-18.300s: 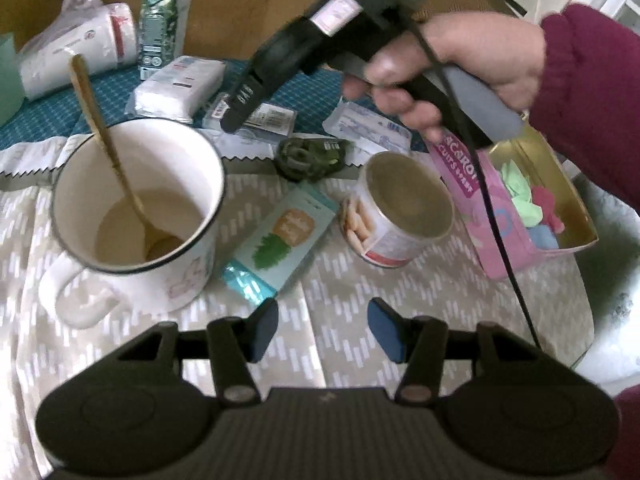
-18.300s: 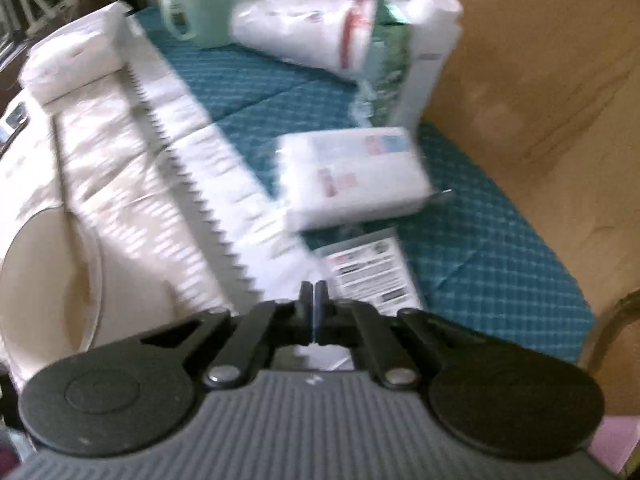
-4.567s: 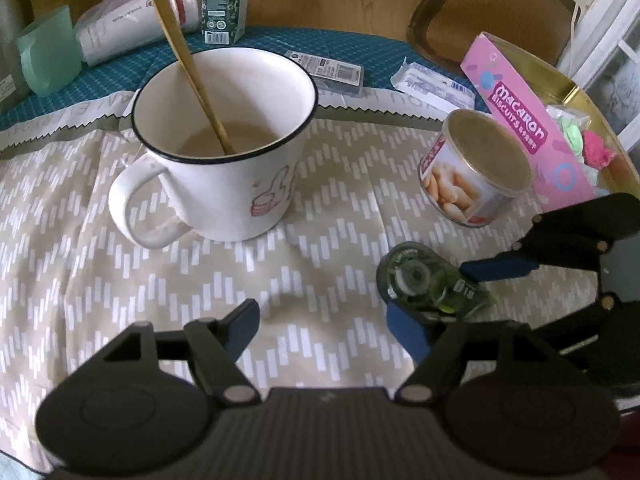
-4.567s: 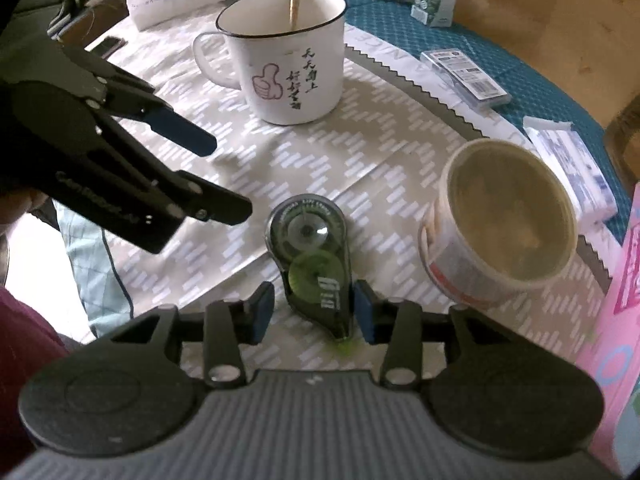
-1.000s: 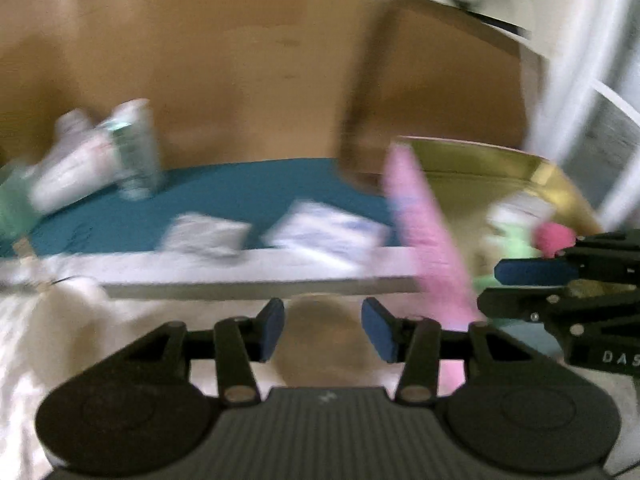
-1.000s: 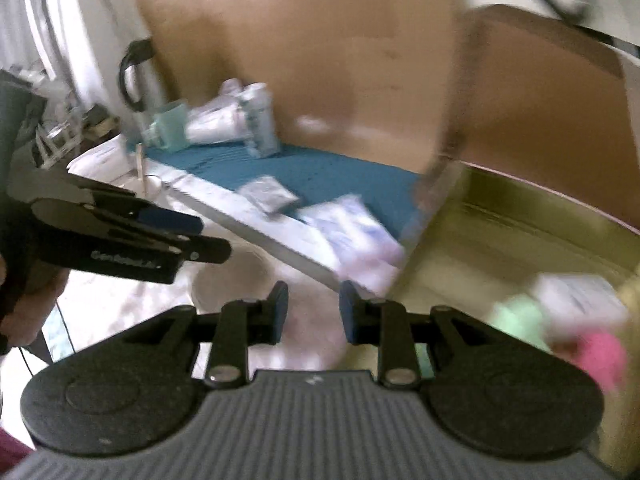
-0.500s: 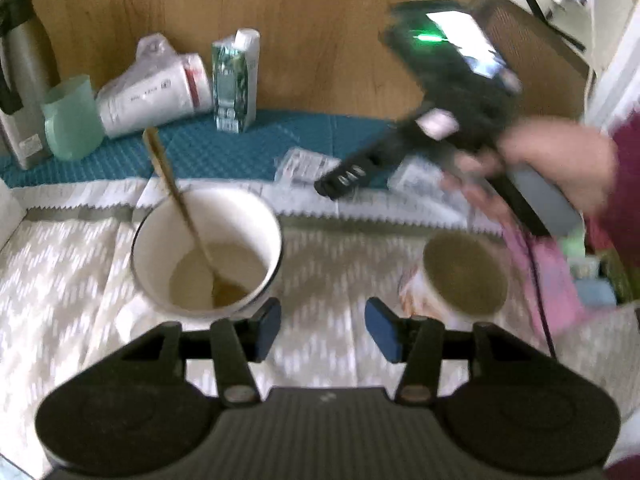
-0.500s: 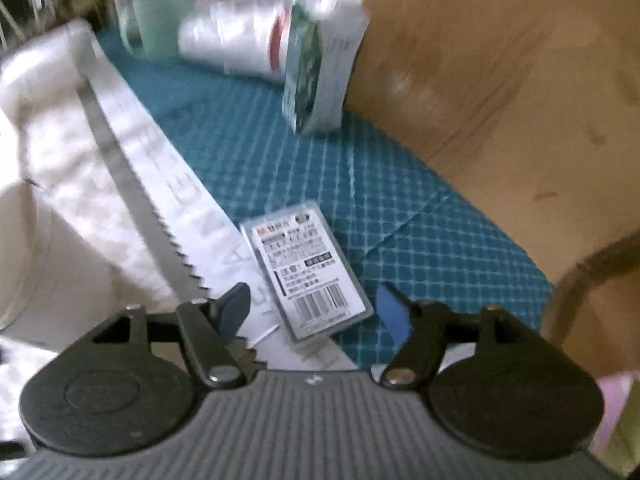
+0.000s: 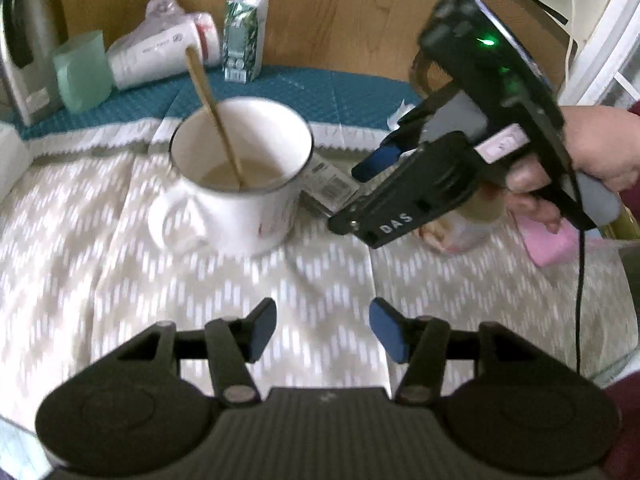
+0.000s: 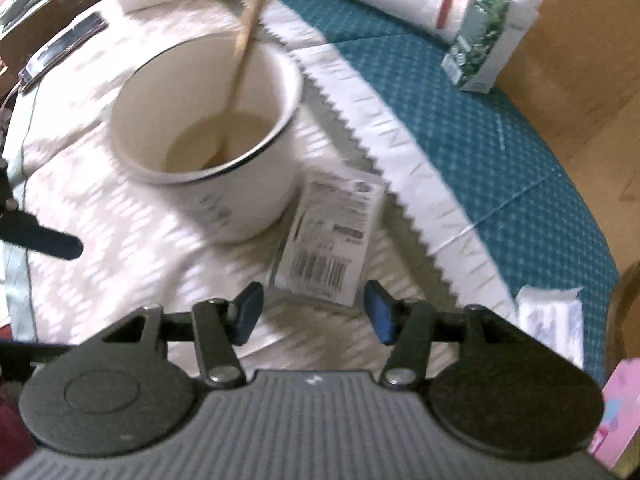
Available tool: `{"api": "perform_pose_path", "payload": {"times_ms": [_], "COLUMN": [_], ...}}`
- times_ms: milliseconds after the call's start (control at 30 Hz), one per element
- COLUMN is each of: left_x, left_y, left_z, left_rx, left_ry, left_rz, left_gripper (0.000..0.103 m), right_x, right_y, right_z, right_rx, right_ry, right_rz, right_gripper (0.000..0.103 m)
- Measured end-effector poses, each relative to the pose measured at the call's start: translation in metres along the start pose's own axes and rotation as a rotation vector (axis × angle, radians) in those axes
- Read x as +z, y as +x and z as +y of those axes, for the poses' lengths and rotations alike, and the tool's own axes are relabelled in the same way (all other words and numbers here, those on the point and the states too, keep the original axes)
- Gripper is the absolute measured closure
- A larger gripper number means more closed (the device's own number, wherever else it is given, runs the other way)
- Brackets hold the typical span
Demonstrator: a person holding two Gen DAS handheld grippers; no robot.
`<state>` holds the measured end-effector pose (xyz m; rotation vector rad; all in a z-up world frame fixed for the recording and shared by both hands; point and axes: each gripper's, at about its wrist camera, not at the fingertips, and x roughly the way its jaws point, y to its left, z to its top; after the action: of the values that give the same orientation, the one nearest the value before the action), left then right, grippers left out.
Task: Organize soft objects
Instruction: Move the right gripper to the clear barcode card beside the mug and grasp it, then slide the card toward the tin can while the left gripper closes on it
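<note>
**Beige chevron cloth, two empty claws over the counter**

Beige-and-white patterned cloth point(image 9: 120, 264) covers the near part of the counter, with a teal quilted mat point(image 10: 492, 120) behind it. A white enamel mug point(image 9: 236, 184) stands on the cloth, a wooden spoon point(image 9: 214, 116) leaning inside it. Just beside the mug's base lies a flat white packet with a barcode label point(image 10: 332, 240), the nearest soft item.

The right claw point(image 10: 314, 314) hangs right over the packet's near end; its jaws are closing, the blue pads not touching the packet. The left claw point(image 9: 322, 330) hovers over bare cloth, its jaws opening with nothing between them.

A hand point(image 9: 600, 148) holds the right tool in the left wrist view. Behind stand a green carton point(image 9: 242, 36), a mint cup point(image 9: 82, 72) and a wrapped white roll point(image 9: 160, 56). A pink box point(image 10: 616, 416) shows at the right edge.
</note>
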<state>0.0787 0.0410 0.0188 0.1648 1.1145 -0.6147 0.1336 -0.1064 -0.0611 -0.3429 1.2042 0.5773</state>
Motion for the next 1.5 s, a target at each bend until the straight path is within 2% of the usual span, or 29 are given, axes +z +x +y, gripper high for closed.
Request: {"api": "perform_pose_path", "payload": {"times_ms": [100,167,367,433,500,567,667,733,767,833,867,967,1067,1233,1400,1500], "left_x": [-0.016,-0.023,-0.035,-0.037,-0.038,-0.038,-0.039,-0.040,-0.040,-0.042,-0.042,-0.045,-0.046,-0.046,-0.043,-0.040], "left_y": [-0.004,-0.004,-0.001,-0.001,-0.004,-0.006,-0.007,-0.007,-0.007,-0.008,-0.007,-0.007,-0.005,0.000,0.002,0.006], "left_z": [0.005,0.005,0.002,0.003,0.004,0.006,0.009,0.010,0.011,0.017,0.021,0.030,0.036,0.044,0.045,0.042], "left_rx": [-0.006,0.004,0.053,0.064,0.067,0.064,0.062,0.062,0.062,0.062,0.060,0.050,0.047,0.048,0.064,0.097], "left_ry": [-0.009,-0.012,-0.025,-0.050,-0.078,-0.101,-0.105,-0.094,-0.090,-0.089,-0.090,-0.096,-0.093,-0.102,-0.104,-0.098], "left_rz": [0.019,0.037,0.049,0.050,0.042,0.034,0.032,0.037,0.037,0.039,0.040,0.051,0.061,0.077,0.070,0.069], "left_gripper": [0.050,0.050,0.050,0.050,0.048,0.047,0.047,0.046,0.045,0.045,0.044,0.043,0.043,0.043,0.040,0.036], "right_x": [-0.015,-0.025,-0.048,-0.046,-0.039,-0.027,-0.004,0.012,0.019,0.026,0.029,0.038,0.047,0.050,0.017,-0.017], "right_y": [-0.006,-0.011,-0.035,-0.045,-0.049,-0.045,-0.029,-0.019,-0.014,-0.004,0.000,0.012,0.022,0.029,0.013,-0.003], "right_z": [0.004,0.013,0.028,0.021,0.008,-0.002,-0.012,-0.017,-0.020,-0.023,-0.023,-0.026,-0.026,-0.017,0.015,0.041], "right_rx": [0.028,0.028,0.049,0.027,0.012,-0.008,-0.025,-0.042,-0.010,-0.003,-0.002,0.053,0.118,0.123,0.111,0.112], "right_ry": [0.067,0.060,0.106,0.137,0.202,0.235,0.194,0.128,0.087,-0.021,-0.083,-0.193,-0.249,-0.275,-0.274,-0.233], "right_rz": [-0.003,-0.016,-0.105,-0.155,-0.191,-0.198,-0.167,-0.140,-0.114,-0.080,-0.064,-0.007,0.025,0.072,0.118,0.071], "right_gripper": [0.064,0.087,0.087,0.077,0.045,0.040,0.036,0.026,0.022,0.018,0.011,0.009,0.007,0.005,0.005,0.005]}}
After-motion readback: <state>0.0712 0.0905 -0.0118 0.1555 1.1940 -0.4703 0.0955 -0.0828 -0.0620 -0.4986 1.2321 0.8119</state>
